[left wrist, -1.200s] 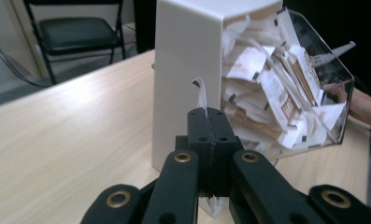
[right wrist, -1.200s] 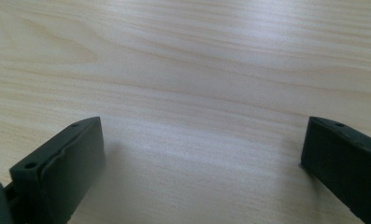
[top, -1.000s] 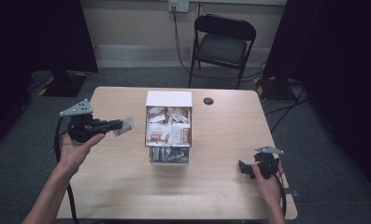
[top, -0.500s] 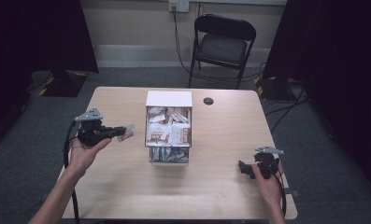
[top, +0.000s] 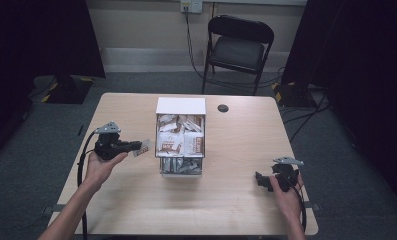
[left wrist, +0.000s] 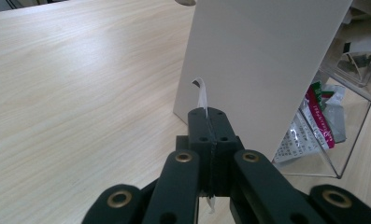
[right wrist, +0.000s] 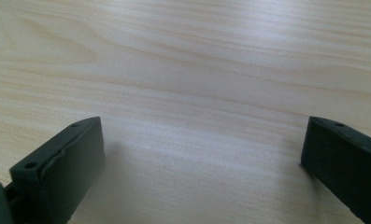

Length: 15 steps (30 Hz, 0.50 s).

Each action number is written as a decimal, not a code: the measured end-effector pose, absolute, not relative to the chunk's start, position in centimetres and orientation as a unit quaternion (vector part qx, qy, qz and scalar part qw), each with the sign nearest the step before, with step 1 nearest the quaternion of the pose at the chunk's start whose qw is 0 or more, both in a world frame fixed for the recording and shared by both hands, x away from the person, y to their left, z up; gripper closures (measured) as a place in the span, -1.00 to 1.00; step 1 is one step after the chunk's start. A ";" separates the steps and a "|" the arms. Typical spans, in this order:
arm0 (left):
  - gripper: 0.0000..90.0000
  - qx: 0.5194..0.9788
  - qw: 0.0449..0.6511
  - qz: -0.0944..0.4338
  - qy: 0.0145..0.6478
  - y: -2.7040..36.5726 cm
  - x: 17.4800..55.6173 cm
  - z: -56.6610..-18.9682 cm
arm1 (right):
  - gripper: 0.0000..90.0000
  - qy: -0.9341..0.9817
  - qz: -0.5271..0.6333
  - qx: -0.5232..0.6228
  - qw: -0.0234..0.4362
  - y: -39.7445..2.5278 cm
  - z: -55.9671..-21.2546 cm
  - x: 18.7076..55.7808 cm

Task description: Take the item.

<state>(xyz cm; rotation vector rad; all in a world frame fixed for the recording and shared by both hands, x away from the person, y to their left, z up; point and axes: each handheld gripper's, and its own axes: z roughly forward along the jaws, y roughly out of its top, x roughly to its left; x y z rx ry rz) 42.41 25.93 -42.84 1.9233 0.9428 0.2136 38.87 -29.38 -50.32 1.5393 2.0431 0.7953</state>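
A clear box (top: 181,169) with a white top panel (top: 181,105) stands mid-table, packed with several snack packets (top: 180,141). Left of it, my left gripper (top: 134,146) is shut on a small white packet (top: 144,148) and held just above the table. In the left gripper view the jaws are pressed together on the packet (left wrist: 203,95), seen edge-on, in front of the box's white side (left wrist: 262,65); green and red packets (left wrist: 316,116) show through its clear wall. My right gripper (top: 259,180) rests open near the right front of the table, with bare wood between its jaws (right wrist: 202,154).
A small black round disc (top: 222,108) lies on the table behind the box. A black folding chair (top: 241,47) stands beyond the far edge. The left gripper's cable (top: 81,165) hangs off the table's left side. Bare wood (top: 226,210) spans the front.
My left gripper has come down and toward the near edge, slightly rightward, still holding the packet. The right gripper has stayed put.
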 end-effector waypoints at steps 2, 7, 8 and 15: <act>1.00 0.781 0.476 0.087 0.394 25.8 42.5 -43.3 | -1.00 0.742 0.289 0.559 0.229 -29.4 -50.3 38.9; 1.00 0.790 0.465 0.080 0.392 25.1 42.7 -44.6 | -1.00 0.742 0.289 0.559 0.229 -29.4 -50.3 38.9; 1.00 0.795 0.458 0.080 0.389 24.8 42.7 -44.8 | -1.00 0.742 0.289 0.559 0.229 -29.4 -50.3 38.9; 1.00 0.813 0.432 0.066 0.385 23.8 42.3 -46.5 | -1.00 0.742 0.289 0.559 0.229 -29.4 -50.3 38.9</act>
